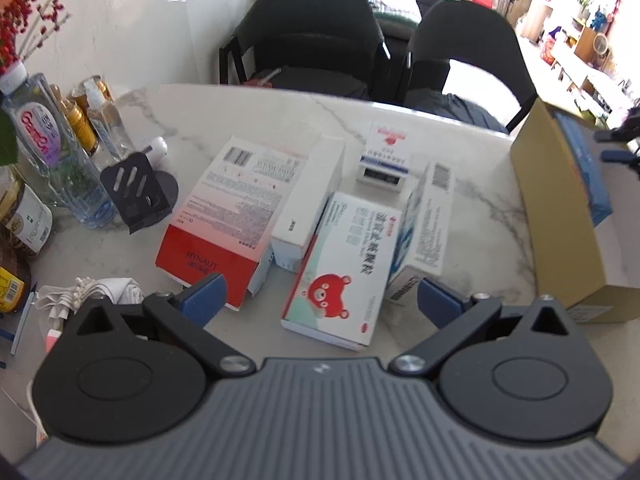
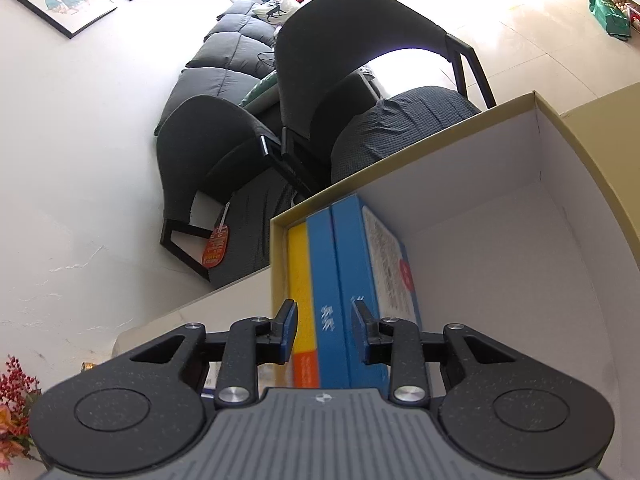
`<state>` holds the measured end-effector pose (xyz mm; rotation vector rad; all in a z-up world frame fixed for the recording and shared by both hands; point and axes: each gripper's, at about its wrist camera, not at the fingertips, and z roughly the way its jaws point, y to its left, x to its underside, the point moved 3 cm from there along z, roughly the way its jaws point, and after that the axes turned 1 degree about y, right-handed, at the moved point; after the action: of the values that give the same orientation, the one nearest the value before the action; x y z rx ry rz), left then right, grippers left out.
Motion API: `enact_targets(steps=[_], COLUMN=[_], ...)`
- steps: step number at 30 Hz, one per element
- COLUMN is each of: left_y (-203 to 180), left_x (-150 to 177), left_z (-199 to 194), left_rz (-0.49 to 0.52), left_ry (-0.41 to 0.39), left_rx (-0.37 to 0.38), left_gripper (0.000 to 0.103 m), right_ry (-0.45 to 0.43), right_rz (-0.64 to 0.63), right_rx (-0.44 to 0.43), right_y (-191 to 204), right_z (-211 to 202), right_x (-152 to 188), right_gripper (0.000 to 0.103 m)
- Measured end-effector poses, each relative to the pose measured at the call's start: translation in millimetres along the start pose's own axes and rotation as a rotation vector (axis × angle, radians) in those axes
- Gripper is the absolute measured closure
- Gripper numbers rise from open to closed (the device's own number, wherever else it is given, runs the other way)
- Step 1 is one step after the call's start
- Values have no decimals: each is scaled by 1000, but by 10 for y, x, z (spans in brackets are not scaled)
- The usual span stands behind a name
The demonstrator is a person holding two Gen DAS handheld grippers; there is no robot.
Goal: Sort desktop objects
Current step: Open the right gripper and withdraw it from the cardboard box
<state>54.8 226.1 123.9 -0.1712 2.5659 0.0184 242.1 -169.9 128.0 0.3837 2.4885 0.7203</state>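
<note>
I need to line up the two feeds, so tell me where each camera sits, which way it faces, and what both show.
Left wrist: sits on the left tool, looks forward and down over the marble table at the medicine boxes; its own open fingers show.
Right wrist: sits on the right tool, tilted, looks into the cardboard box at a blue box between its fingers.
Shared: the cardboard box, the black chairs and the table.

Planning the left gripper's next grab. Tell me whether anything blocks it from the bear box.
Nothing visible does. The left gripper is open, and the bear box lies flat on the marble table straight ahead between its fingers. Neighbouring boxes crowd both its long sides, which may hinder closing.
</note>
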Motion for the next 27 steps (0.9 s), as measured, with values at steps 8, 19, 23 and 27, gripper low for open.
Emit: enact_targets(steps=[8,19,23,27], left_y=[0,79,130,256], left_x=[59,69,5,-110], left_z=[379,586,594,576], left_rz=[70,32,4,14], left_ry=[57,104,90,61], left_rx=[59,97,107,49], left_gripper=[0,0,0,0], right_ry=[41,97,117,141], right_rz=[-76,-126,-175,-207], right_rx=[-36,-53,-65,-90], right_y=[283,522,683,820], right_z=[-195,-195,-194,-165], right_x=[353,779,894,1001], right_gripper=[61,23,14,10])
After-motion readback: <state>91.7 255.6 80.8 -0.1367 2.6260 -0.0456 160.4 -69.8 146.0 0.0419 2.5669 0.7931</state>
